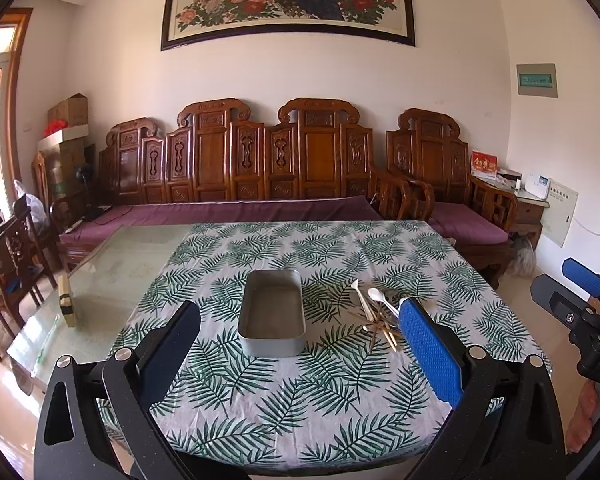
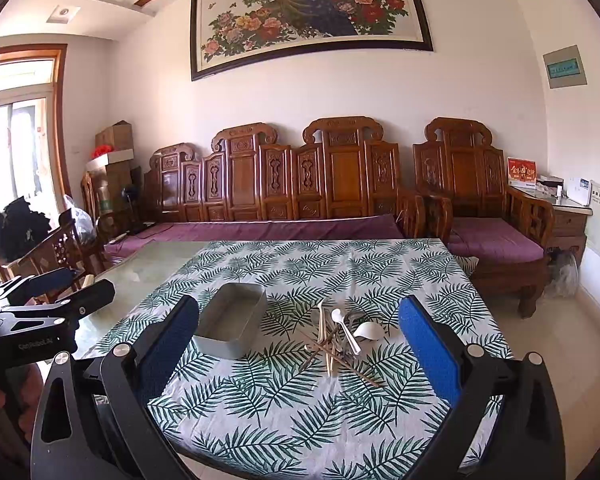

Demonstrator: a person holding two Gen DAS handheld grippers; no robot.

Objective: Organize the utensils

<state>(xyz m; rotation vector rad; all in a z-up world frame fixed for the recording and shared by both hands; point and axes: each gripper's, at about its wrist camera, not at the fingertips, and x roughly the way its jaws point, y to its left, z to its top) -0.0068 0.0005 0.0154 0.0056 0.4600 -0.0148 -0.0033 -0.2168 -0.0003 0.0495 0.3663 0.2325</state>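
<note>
Grey metal, the empty tin [image 1: 272,314] sits mid-table on the leaf-print cloth [image 1: 284,392] as I watch from the left wrist, my left gripper [image 1: 300,344] spread wide above the near edge, holding nothing. The utensil pile [image 1: 380,316] lies just right of the tin.

From the right wrist, my right gripper [image 2: 300,340] hangs equally wide and empty; spoons and chopsticks [image 2: 340,340] lie heaped between its pads [image 2: 428,356], the tin [image 2: 232,326] near left.
</note>
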